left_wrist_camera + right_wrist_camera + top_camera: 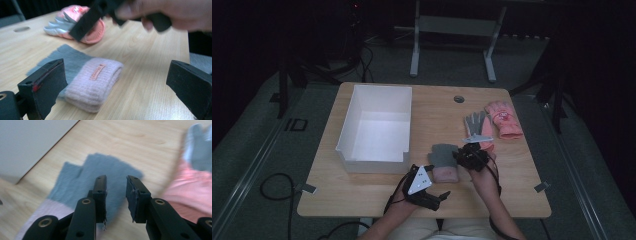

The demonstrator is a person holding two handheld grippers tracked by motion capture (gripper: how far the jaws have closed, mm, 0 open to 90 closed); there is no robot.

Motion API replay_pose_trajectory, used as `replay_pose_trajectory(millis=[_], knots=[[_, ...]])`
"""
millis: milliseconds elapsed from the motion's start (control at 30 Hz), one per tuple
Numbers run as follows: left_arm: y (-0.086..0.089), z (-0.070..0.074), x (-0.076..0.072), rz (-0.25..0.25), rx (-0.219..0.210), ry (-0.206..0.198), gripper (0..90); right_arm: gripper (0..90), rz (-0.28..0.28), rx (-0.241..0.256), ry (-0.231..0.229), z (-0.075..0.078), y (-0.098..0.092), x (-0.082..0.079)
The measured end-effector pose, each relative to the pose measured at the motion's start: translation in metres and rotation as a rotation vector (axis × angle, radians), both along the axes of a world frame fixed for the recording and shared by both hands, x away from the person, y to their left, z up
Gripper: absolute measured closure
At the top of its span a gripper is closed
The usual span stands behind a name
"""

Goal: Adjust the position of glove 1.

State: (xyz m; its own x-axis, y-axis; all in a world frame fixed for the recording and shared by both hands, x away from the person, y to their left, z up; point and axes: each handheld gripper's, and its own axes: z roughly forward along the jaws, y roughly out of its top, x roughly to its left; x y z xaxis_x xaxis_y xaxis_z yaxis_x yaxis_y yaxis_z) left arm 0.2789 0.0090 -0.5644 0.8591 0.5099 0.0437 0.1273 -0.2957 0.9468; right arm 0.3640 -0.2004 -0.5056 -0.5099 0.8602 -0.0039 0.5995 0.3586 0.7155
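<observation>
Nearest the high camera, the left gripper [443, 195] hovers over the table's front edge with its jaws spread wide, aimed at the grey-and-pink knitted glove [85, 80] lying flat just right of the open white rectangular box [377, 127], probably its destination. Over the glove's grey finger end, the right gripper [116, 195] holds its jaws narrowly parted, empty, seemingly poised to pinch the fabric. Behind, a coral-pink glove [503, 119] and a glove with grey fingers [476, 122] wait on the wooden table [437, 107].
</observation>
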Motion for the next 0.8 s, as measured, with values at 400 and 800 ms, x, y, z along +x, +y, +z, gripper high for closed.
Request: replay_pose_trajectory(millis=[400, 800], knots=[[-0.024, 0.012, 0.025, -0.130, 0.243, -0.011, 13.8, 60.9, 0.064, 0.018, 0.011, 0.010, -0.003, 0.036], [-0.034, -0.009, 0.032, -0.096, 0.399, -0.079, 22.8, 40.9, 0.025, -0.005, 0.155, -0.035, 0.012, 0.070]])
